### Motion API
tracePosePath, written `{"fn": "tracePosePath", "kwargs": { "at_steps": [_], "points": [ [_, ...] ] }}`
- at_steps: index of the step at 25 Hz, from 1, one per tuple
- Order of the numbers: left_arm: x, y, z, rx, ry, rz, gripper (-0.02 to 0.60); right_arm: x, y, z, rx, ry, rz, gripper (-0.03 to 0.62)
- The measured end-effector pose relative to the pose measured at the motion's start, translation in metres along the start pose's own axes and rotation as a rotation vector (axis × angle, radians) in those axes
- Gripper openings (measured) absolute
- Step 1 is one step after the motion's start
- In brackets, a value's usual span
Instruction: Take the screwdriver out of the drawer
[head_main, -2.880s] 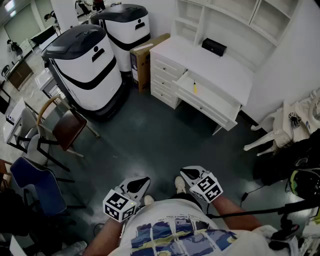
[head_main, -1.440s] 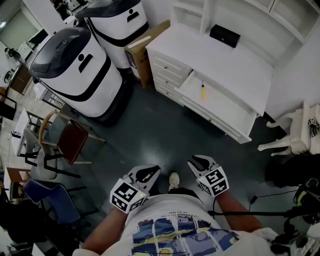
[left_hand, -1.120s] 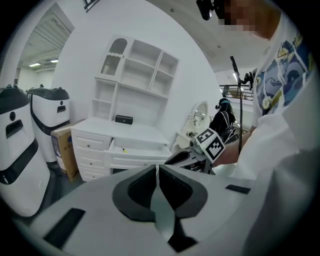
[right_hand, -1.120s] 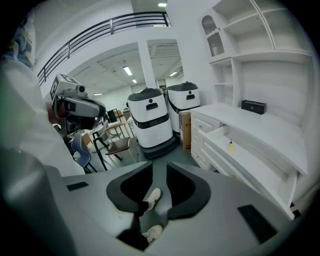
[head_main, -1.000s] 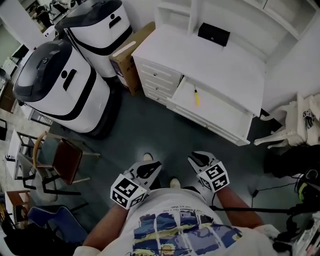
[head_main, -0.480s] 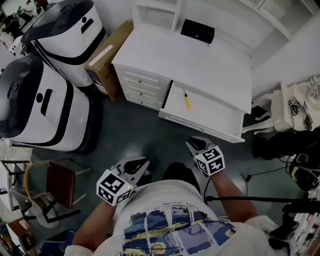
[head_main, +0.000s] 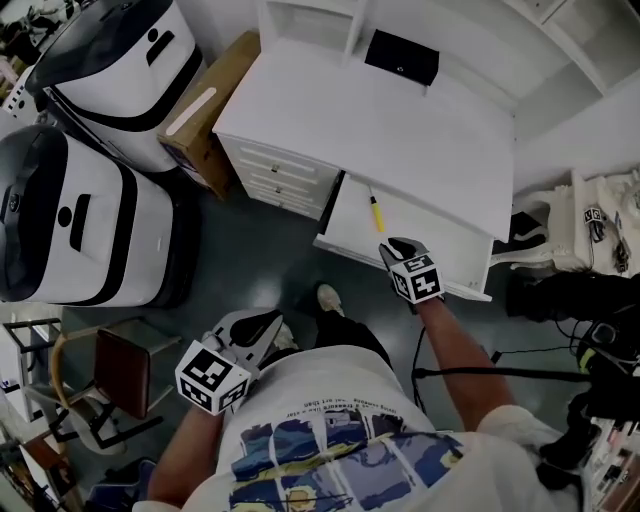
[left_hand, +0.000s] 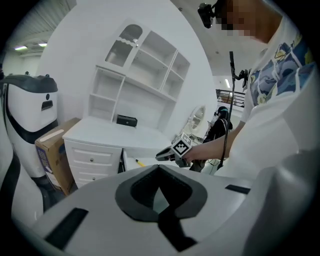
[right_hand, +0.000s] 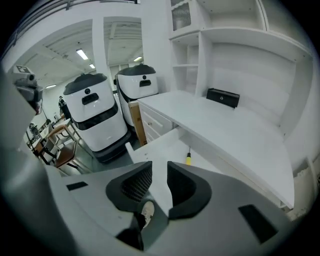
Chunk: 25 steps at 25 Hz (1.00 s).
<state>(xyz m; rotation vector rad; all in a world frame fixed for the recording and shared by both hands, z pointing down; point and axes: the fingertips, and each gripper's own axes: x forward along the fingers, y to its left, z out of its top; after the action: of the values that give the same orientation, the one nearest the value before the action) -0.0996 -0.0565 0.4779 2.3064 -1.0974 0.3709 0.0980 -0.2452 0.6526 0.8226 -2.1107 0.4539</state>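
Observation:
A screwdriver (head_main: 376, 213) with a yellow handle lies in the open white drawer (head_main: 430, 240) under the desk top; it also shows as the small yellow-handled screwdriver (right_hand: 188, 158) ahead of my right jaws, and as the same screwdriver (left_hand: 139, 162) far off in the left gripper view. My right gripper (head_main: 397, 246) hangs over the drawer's front part, just short of the tool, its jaws opening with nothing between them. My left gripper (head_main: 270, 322) stays back over the floor, tips together and empty.
The white desk (head_main: 380, 120) carries a black box (head_main: 401, 56) at its back. To its left stand a cardboard box (head_main: 205, 100) and two white-and-black machines (head_main: 70, 220). A chair (head_main: 115, 370) is at lower left, a white chair (head_main: 560, 235) and dark bags at right.
I have come closer to the desk. My right gripper has moved forward and down to the drawer's front. My left gripper has shifted a little but stays back by my body.

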Motion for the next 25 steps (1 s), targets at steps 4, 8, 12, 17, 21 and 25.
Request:
{"fn": "tracePosePath", "kwargs": {
  "at_steps": [4, 8, 12, 17, 21, 25],
  "points": [
    [0.015, 0.013, 0.024, -0.014, 0.003, 0.069, 0.014, 0.046, -0.035, -0.005, 0.026, 0.057, 0.017, 0.125],
    [0.036, 0.024, 0.040, -0.030, 0.015, 0.120, 0.012, 0.088, -0.066, -0.013, 0.030, 0.108, 0.032, 0.137],
    [0.050, 0.026, 0.048, -0.050, 0.038, 0.159, 0.014, 0.123, -0.081, -0.027, 0.043, 0.167, 0.051, 0.149],
    [0.061, 0.030, 0.054, -0.078, 0.056, 0.209, 0.014, 0.155, -0.086, -0.038, 0.056, 0.211, 0.072, 0.166],
    [0.066, 0.032, 0.059, -0.101, 0.062, 0.242, 0.014, 0.167, -0.089, -0.042, 0.036, 0.242, 0.046, 0.166],
    [0.069, 0.032, 0.060, -0.111, 0.065, 0.268, 0.014, 0.183, -0.092, -0.055, 0.022, 0.271, 0.030, 0.164]
  ]
}}
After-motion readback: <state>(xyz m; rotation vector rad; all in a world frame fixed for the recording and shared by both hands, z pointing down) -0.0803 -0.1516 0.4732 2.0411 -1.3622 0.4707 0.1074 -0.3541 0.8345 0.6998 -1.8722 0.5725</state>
